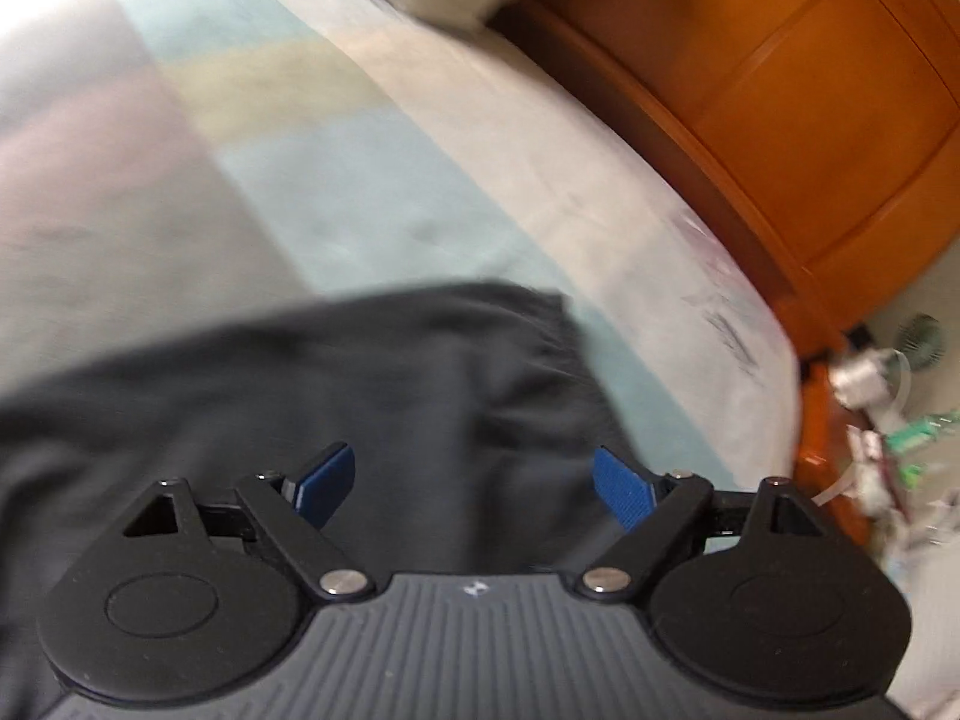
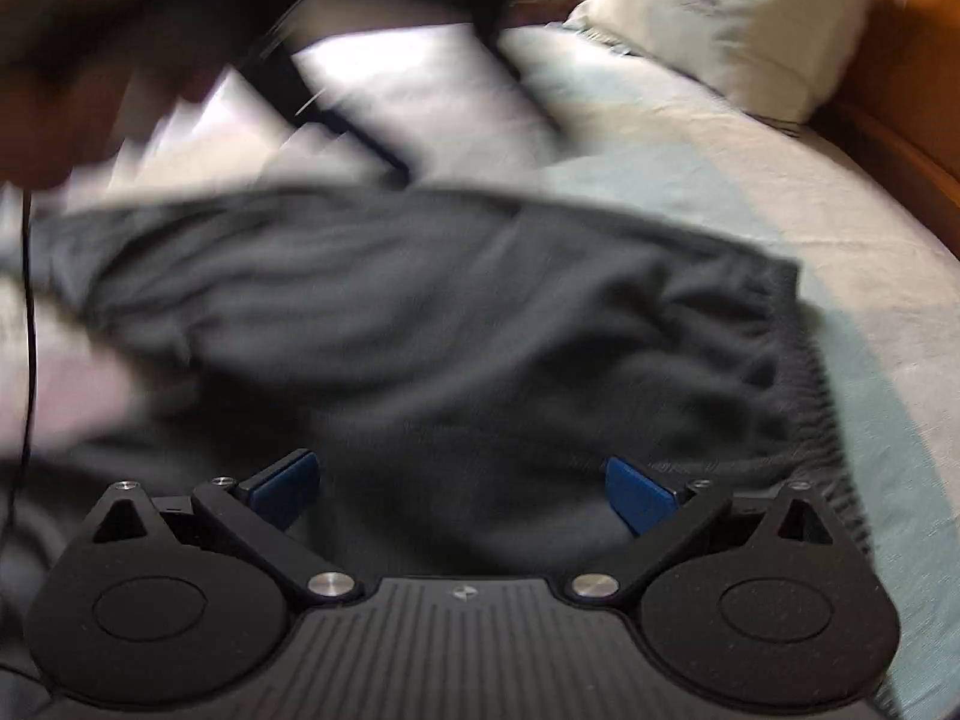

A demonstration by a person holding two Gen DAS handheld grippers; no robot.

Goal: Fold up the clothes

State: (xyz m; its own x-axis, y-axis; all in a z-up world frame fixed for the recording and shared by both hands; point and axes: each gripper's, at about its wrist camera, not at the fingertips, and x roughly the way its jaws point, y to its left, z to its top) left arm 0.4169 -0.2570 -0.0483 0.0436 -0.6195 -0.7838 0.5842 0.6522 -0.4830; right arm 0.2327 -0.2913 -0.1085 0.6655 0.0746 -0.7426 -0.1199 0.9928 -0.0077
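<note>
Nearest, the left gripper (image 1: pixel 474 489) and right gripper (image 2: pixel 461 492) hang over dark grey shorts (image 2: pixel 450 330), jaws spread wide and empty. The shorts lie crumpled on the bed (image 2: pixel 750 192), waistband right. Farther off, a pillow (image 2: pixel 732 18). No writing is legible.

Motion-blurred dark garment (image 2: pixel 450 324), bedside clutter (image 1: pixel 882 420)
</note>
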